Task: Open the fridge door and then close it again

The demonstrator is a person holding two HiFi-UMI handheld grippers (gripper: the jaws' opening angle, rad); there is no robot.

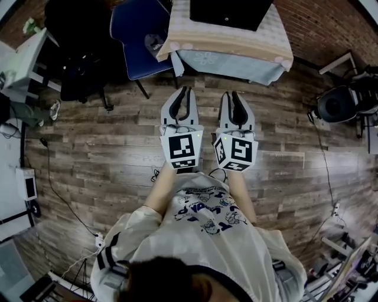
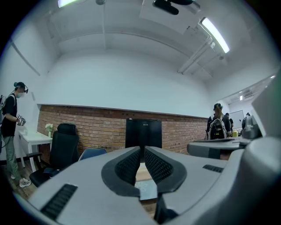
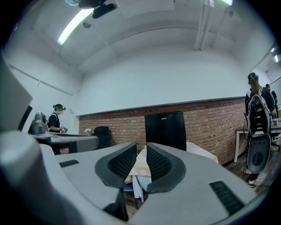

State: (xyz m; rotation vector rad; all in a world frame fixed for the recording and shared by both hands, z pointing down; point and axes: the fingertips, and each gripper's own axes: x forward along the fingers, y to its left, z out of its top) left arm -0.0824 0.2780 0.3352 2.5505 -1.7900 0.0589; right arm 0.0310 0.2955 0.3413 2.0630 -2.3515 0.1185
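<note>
A small black fridge (image 1: 230, 12) stands with its door shut on a cloth-covered table (image 1: 236, 44) ahead of me. It also shows in the left gripper view as the fridge (image 2: 143, 132) and in the right gripper view as the fridge (image 3: 165, 129), against a brick wall. My left gripper (image 1: 185, 89) and right gripper (image 1: 232, 93) are held level, side by side, short of the table over the wooden floor. The left gripper (image 2: 143, 148) is shut on nothing. The right gripper (image 3: 141, 146) has a narrow gap between its jaws, with nothing in it.
A blue chair (image 1: 139, 35) and a black office chair (image 1: 77, 35) stand left of the table. A white desk (image 1: 23, 59) is at the far left, a dark seat (image 1: 336, 103) at the right. Cables lie on the floor. A person (image 2: 11, 118) stands left, others (image 2: 218, 125) right.
</note>
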